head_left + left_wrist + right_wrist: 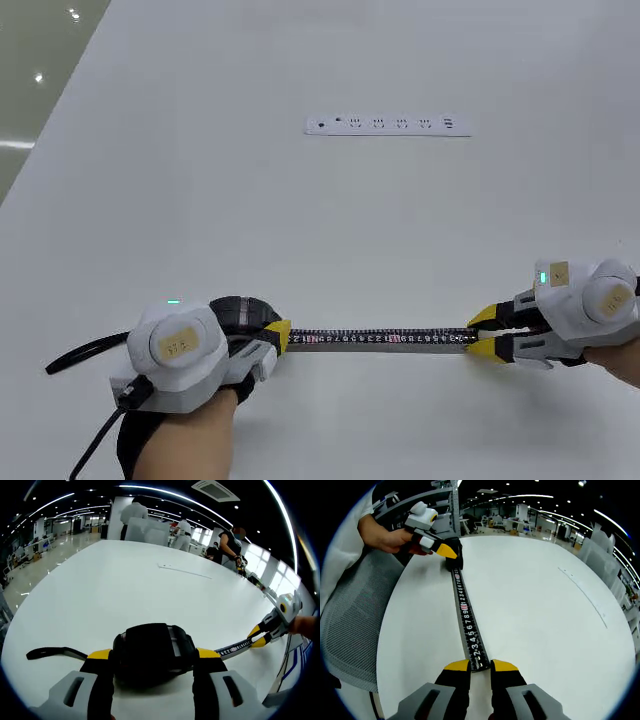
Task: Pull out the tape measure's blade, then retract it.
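Clamping tape measure [240, 312]: left gripper [272, 338] fingers | right gripper [484, 332] fingers pinch blade [380, 337] | both level, apart

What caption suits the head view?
The left gripper holds the tape measure case; the right gripper pinches the extended blade.

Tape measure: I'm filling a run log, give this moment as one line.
left gripper: shut on case | right gripper: shut on blade | blade: extended between grippers
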